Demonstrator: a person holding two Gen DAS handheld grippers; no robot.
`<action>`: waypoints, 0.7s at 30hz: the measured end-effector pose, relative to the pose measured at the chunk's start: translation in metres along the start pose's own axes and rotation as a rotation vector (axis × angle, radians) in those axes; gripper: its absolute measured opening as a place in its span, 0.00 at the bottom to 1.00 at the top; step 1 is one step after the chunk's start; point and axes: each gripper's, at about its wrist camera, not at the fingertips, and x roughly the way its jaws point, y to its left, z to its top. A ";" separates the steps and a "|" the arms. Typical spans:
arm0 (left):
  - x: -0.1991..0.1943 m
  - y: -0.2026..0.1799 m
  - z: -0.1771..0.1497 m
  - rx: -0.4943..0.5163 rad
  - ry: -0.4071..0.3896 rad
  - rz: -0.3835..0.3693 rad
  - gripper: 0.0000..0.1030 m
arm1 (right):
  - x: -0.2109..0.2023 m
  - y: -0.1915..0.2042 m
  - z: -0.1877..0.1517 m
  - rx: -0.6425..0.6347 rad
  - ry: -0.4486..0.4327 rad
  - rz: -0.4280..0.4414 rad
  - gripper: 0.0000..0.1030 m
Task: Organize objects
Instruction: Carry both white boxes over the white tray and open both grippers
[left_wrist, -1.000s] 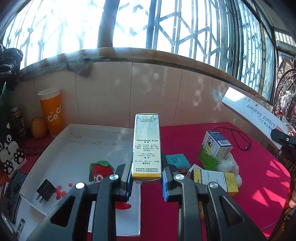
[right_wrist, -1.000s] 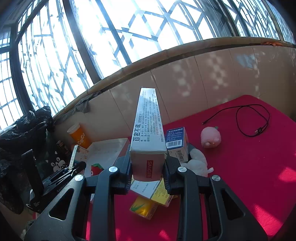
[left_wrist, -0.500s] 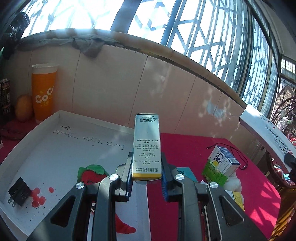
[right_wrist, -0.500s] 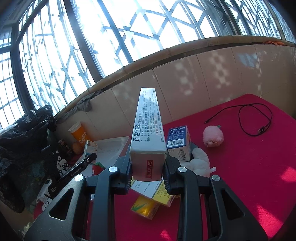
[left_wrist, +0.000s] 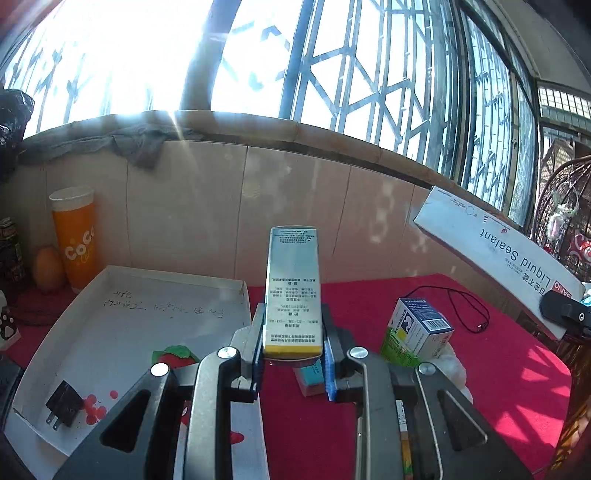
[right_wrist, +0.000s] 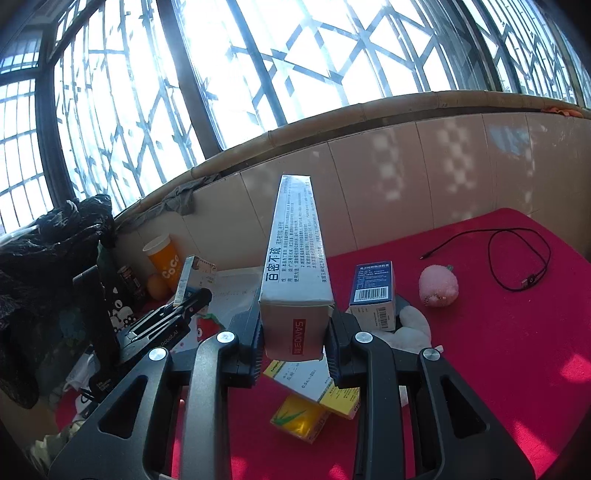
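- Here, one white tray (left_wrist: 133, 317) lies on the red table (left_wrist: 498, 369), left side.
- Right tongs (right_wrist: 293, 334) clamp one long sealant box (right_wrist: 295, 258), raised.
- Left tongs (left_wrist: 291, 349) clamp one slim medicine box (left_wrist: 291, 291), beside the tray.

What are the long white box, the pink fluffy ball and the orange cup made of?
The long white box, held in the right gripper, looks like thin printed cardboard: sharp folded edges, a slight sheen. The pink fluffy ball seems to be soft plush, since its surface is fuzzy. The orange cup is probably coated paper or plastic, smooth and printed; which one is hard to tell.
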 end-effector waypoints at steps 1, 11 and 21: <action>-0.007 0.006 0.004 -0.013 -0.003 0.018 0.24 | 0.002 0.005 0.000 -0.008 0.000 0.006 0.26; -0.035 0.072 0.011 -0.100 0.057 0.230 0.24 | 0.024 0.055 -0.003 -0.083 -0.003 0.027 0.26; -0.043 0.111 0.002 -0.114 0.079 0.316 0.24 | 0.070 0.085 -0.008 -0.085 0.086 0.062 0.26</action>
